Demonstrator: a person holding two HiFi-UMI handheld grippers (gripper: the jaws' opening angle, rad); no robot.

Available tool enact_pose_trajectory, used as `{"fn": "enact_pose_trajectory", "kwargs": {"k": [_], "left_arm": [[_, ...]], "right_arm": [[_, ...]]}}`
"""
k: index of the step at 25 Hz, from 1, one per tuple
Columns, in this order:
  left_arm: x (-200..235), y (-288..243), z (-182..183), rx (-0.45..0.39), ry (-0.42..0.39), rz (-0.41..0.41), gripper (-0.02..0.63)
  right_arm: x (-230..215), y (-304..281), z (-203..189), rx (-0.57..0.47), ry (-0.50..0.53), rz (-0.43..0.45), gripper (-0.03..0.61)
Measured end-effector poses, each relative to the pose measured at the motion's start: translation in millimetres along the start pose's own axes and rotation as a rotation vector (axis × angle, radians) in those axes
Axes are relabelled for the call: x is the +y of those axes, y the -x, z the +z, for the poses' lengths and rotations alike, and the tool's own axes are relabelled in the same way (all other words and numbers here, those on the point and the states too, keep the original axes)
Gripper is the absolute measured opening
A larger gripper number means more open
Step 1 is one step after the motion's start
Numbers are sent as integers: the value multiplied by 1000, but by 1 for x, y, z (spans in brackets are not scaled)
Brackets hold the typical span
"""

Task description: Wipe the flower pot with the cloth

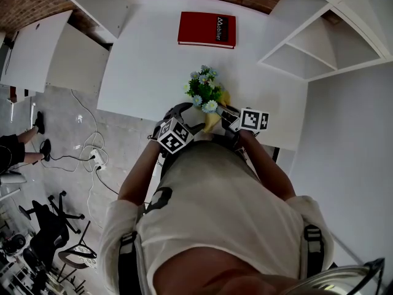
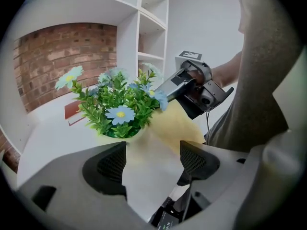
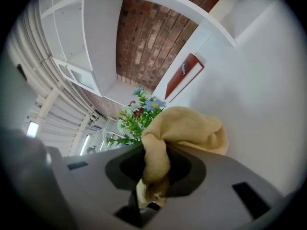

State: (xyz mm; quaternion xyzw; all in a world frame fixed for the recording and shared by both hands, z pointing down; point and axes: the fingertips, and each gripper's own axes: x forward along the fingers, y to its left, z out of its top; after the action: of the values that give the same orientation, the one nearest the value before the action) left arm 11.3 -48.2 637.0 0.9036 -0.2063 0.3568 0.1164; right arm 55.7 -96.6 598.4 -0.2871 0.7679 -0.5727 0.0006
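Observation:
The flower pot (image 2: 148,169) is pale cream and carries a green plant with blue flowers (image 1: 202,91). It stands near the front edge of the white table (image 1: 147,66). My left gripper (image 2: 152,158) is shut on the pot, one pad on each side. A yellow cloth (image 3: 187,128) is bunched in my right gripper (image 3: 156,162), which is shut on it. In the left gripper view the cloth (image 2: 181,123) lies against the pot's right side just under the leaves, with the right gripper (image 2: 192,87) behind it. The pot's base is hidden.
A red book (image 1: 207,29) lies at the table's far edge. White shelves (image 1: 319,42) stand to the right, with a brick wall behind. Left of the table, cables (image 1: 86,152) and office chairs (image 1: 49,226) are on the floor.

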Motion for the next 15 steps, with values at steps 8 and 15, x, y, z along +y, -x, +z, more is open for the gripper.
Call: {"fn": "enact_pose_trajectory", "kwargs": {"k": [8,15], "left_arm": [[-17,-13,-6,35,-37,-40,351],[20,7,-19,40,29,47,351]], "right_arm": [[-39,-11,-24,69,-30,-106,91],[-66,-14,-42,116,-59,-177,89]]}}
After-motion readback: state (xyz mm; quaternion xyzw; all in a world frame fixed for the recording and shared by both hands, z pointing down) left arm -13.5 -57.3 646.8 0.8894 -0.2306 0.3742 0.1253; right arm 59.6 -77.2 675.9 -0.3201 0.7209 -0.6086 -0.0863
